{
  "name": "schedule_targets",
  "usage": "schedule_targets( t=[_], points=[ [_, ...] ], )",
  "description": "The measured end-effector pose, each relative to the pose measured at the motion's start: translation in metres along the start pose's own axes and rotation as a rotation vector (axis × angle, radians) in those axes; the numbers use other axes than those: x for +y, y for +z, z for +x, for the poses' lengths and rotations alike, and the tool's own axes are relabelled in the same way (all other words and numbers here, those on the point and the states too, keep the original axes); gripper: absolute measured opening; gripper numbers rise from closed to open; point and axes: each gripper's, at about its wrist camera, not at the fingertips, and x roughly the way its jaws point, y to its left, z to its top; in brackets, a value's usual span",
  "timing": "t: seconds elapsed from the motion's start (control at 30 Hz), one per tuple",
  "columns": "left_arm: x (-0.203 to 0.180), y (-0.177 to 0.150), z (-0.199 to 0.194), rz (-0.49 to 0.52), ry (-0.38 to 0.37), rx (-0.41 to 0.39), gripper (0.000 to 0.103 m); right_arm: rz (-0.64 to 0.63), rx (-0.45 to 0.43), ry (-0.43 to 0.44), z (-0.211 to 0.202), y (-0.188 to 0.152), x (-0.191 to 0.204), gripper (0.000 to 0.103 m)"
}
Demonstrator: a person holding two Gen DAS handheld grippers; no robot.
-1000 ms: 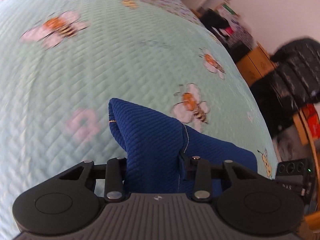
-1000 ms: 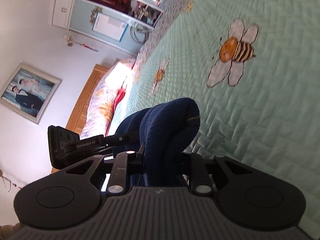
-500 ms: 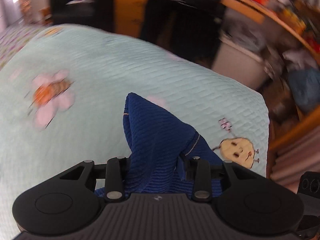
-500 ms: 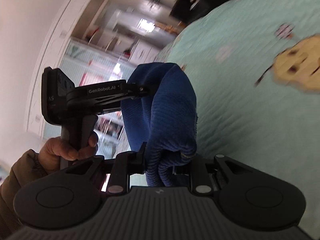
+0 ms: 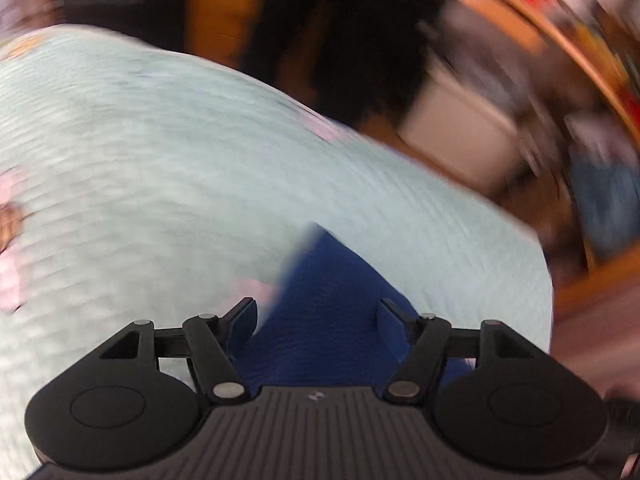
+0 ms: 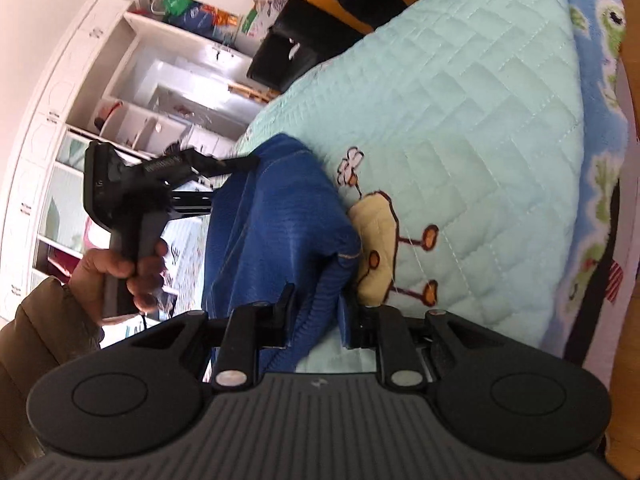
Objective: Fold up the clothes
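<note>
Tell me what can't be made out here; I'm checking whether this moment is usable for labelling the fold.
- Left wrist view: motion blur smears the quilt and the room behind.
- Blue garment: its type and full shape are hidden; it is bunched, and the right gripper covers its lower part.
- Left gripper in the right wrist view: the garment hides its jaws.

Blue ribbed knit garment (image 6: 280,216); quilted matt mint bedspread (image 6: 480,112); matt black plastic grippers.
</note>
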Motion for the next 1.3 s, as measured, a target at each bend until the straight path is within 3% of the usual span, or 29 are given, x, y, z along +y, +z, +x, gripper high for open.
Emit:
schedule_targets(
  t=[0.13,0.23,0.3,0.4,0.47,0.6,0.67,0.7,0.73,0.77,0.83,0.9,0.97,1.0,1.07,1.13,1.17,1.27,1.3],
  points=[
    [0.04,-0.009,-0.054,-0.298,-0.009,-0.213,0.069,-0.043,0.03,-0.01,-0.003,0.006,0.001,0.023],
    [0.027,-0.037,-0.086,-0.345,-0.092,-0.29,0.069,-0.095,-0.04,0.05,-0.026,0.011,0.013,0.026],
    [0.013,-0.065,-0.089,-0.361,-0.091,-0.282,0.069,-0.151,-0.083,0.122,-0.027,0.028,0.032,0.028],
    [0.006,-0.107,-0.079,-0.448,-0.046,-0.314,0.069,-0.108,0.009,0.269,0.014,0.073,0.048,0.039],
    [0.009,-0.127,-0.066,-0.53,-0.022,-0.33,0.069,-0.084,0.061,0.295,0.058,0.099,0.059,0.041],
    [0.012,-0.142,-0.053,-0.603,0.056,-0.374,0.069,-0.043,0.314,0.354,0.172,0.13,0.083,0.043],
    [0.016,-0.137,-0.05,-0.622,0.073,-0.374,0.069,-0.052,0.374,0.253,0.219,0.133,0.08,0.043],
    [0.019,-0.135,-0.048,-0.634,0.079,-0.369,0.069,-0.018,0.377,0.189,0.23,0.133,0.07,0.015],
    [0.022,-0.134,-0.051,-0.655,0.068,-0.375,0.069,0.016,0.379,0.126,0.241,0.133,0.061,0.0],
    [0.026,-0.134,-0.057,-0.684,0.042,-0.39,0.069,0.05,0.381,0.063,0.252,0.133,0.052,0.0],
    [0.032,-0.134,-0.071,-0.714,0.002,-0.436,0.069,0.037,0.35,0.089,0.239,0.134,0.06,0.002],
    [0.035,-0.132,-0.086,-0.678,0.009,-0.51,0.071,0.02,0.314,0.149,0.221,0.132,0.07,0.035],
    [0.045,-0.128,-0.081,-0.678,0.042,-0.496,0.072,0.038,0.303,0.223,0.204,0.128,0.074,0.051],
    [0.052,-0.126,-0.073,-0.675,0.059,-0.461,0.072,0.048,0.297,0.26,0.195,0.126,0.075,0.052],
    [0.066,-0.122,-0.057,-0.666,0.1,-0.378,0.068,0.042,0.303,0.206,0.201,0.124,0.07,0.052],
    [0.068,-0.117,-0.059,-0.653,0.115,-0.361,0.068,0.033,0.325,0.082,0.207,0.12,0.047,0.015],
    [0.069,-0.114,-0.06,-0.646,0.123,-0.352,0.068,0.028,0.324,0.075,0.201,0.119,0.049,0.0],
    [0.072,-0.106,-0.062,-0.626,0.145,-0.326,0.068,0.012,0.321,0.056,0.181,0.117,0.053,0.001],
    [0.072,-0.105,-0.066,-0.625,0.149,-0.322,0.068,0.006,0.32,0.05,0.175,0.116,0.055,0.016]
  ],
)
